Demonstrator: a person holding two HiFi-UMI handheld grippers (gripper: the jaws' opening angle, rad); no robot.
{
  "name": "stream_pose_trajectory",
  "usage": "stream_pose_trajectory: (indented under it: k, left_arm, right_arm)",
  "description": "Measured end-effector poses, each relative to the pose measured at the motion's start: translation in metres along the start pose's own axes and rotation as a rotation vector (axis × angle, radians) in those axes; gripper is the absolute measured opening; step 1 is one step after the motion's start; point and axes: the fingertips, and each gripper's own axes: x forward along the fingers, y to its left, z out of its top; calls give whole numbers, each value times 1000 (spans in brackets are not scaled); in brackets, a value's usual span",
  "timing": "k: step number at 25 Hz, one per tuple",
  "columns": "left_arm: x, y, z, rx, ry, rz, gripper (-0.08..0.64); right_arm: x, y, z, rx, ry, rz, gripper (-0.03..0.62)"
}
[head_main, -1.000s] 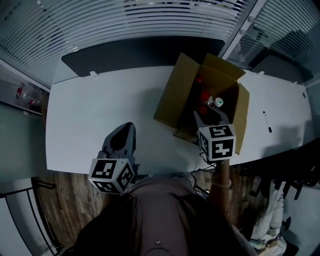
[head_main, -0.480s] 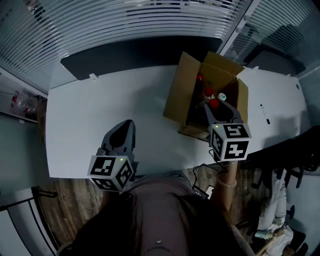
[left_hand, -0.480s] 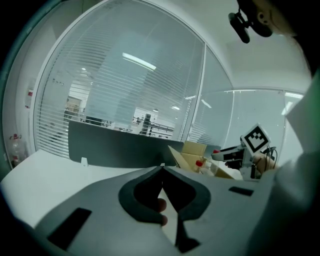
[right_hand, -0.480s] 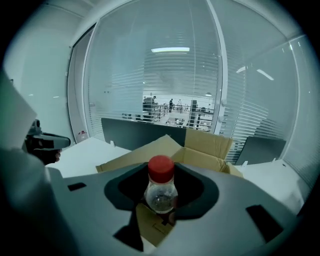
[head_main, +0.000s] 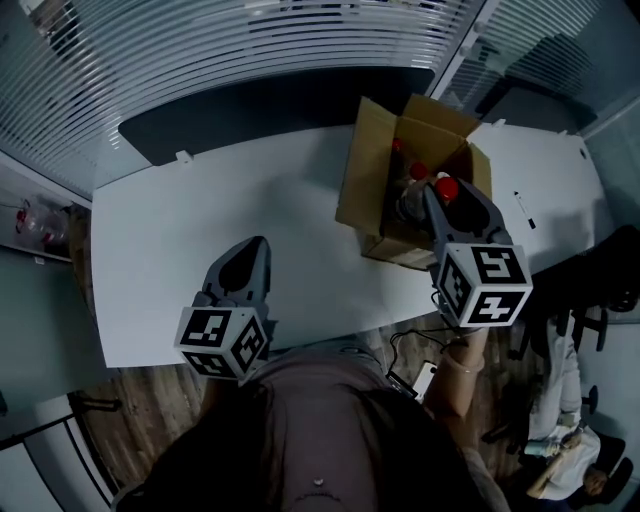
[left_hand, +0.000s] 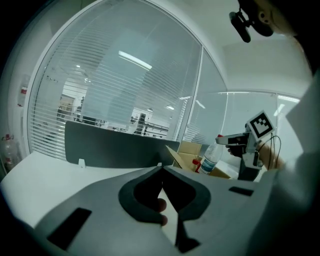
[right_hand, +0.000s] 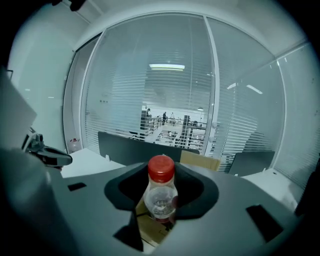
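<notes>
A black pen (head_main: 523, 210) lies on the white table (head_main: 220, 200), before a dark partition (head_main: 250, 105).

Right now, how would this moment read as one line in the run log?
left gripper: shut, empty, over white table | right gripper: shut on red-capped bottle | bottle: upright, above open cardboard box

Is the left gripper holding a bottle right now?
No, the left gripper has its jaws shut together with nothing between them; the bottle is in the right gripper.
</notes>
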Motion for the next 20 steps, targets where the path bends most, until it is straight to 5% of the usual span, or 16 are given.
stream_pose_trajectory:
  k: [20]
  left_arm:
    - [-48,23,-8,16,1,-56,9]
  right_arm:
    - [-71,62,56,-35,-176,-40,172]
